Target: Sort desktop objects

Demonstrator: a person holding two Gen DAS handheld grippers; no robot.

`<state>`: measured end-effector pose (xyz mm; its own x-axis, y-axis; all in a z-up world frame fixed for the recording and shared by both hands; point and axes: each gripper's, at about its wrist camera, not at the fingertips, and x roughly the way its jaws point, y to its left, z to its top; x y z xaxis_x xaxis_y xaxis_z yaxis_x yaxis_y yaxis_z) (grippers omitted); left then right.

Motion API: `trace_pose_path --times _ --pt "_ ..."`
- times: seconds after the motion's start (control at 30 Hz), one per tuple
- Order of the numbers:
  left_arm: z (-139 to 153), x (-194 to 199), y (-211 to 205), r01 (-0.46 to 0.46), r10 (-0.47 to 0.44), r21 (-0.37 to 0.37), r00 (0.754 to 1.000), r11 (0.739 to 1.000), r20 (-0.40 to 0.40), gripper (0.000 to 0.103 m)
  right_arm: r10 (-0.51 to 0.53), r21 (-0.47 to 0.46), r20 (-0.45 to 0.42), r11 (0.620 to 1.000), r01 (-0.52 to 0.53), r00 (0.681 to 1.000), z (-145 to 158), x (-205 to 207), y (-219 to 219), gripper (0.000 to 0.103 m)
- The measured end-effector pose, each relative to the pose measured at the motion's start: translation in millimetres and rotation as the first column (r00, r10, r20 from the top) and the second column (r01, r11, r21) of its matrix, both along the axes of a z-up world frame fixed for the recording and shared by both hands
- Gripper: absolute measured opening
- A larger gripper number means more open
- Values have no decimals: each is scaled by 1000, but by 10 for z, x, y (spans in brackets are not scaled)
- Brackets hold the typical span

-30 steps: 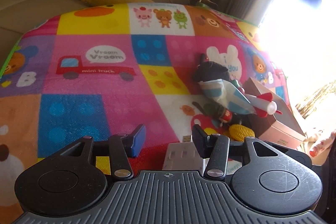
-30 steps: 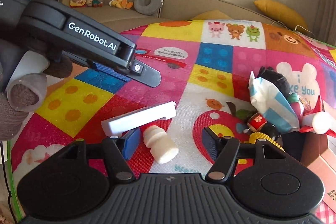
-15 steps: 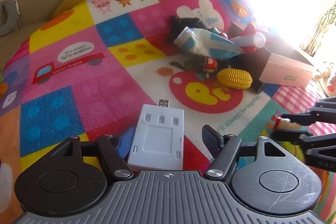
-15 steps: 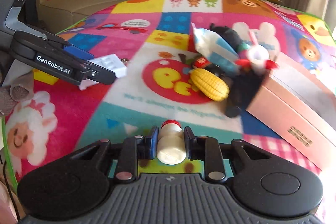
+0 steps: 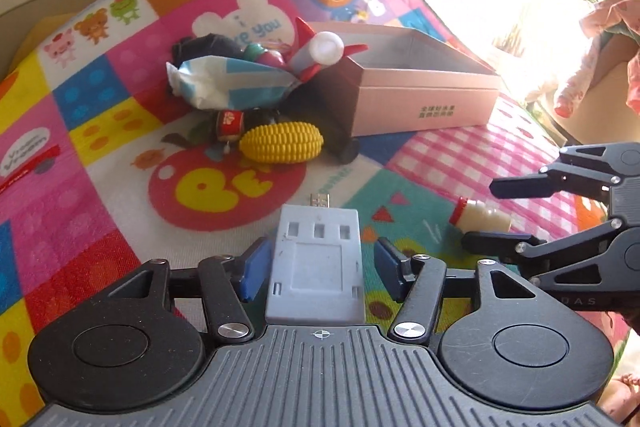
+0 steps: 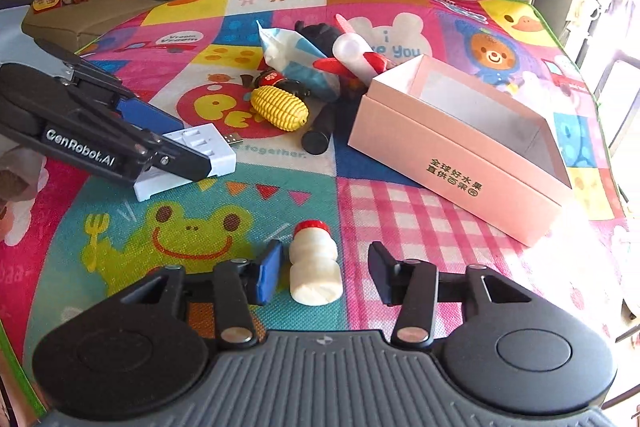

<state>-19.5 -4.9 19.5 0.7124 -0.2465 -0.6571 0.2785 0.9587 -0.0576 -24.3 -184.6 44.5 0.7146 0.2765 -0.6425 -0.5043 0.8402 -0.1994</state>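
Left wrist: the grey-white USB hub lies flat on the play mat between the left gripper, whose jaws have just been narrowing yet stand clear of it. Right wrist: the red-capped white bottle, clamped half a second ago, lies loose on the mat between the right gripper, jaws just opened.

Both wrist cameras sit low and close over the near edge of the patchwork play mat, looking forward and downward along their own fingers. The left view faces the window side; the right view faces the sofa beyond the far edge. They share the pink box, the yellow corn toy and each other's gripper.
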Motion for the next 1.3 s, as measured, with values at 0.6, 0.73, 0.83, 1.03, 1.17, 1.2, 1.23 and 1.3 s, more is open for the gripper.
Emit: trace_pose_path --times 0.6,0.73,0.83,1.03,1.17,1.2,1.23,1.3 --pt "11 -134 611 -254 253 76 967 964 28 96 -100 159 -32 982 104 994 10 -100 -196 65" --pt "32 -163 483 -190 189 21 982 982 9 98 -96 179 -60 978 105 994 -30 -52 -108 65" --pt "44 -124 329 -175 175 -8 985 985 9 100 -101 194 -83 974 115 991 -61 -45 -78 48" --pt "0 -46 143 -163 163 31 987 986 11 100 -108 150 -51 982 115 993 -61 -174 -146 49" --pt "-28 -50 184 -193 193 6 981 981 -1 101 -165 71 28 984 162 986 -64 -231 -215 50" --pt "-38 -50 195 -202 202 1 979 979 -3 101 -182 54 52 982 179 982 -65 -236 -225 50" --pt "-51 -50 203 -209 209 -1 978 978 -4 101 -199 44 70 980 196 977 -67 -232 -237 51" --pt "-83 -51 217 -221 221 -1 975 975 -6 102 -215 76 65 975 210 974 -57 -217 -279 55"
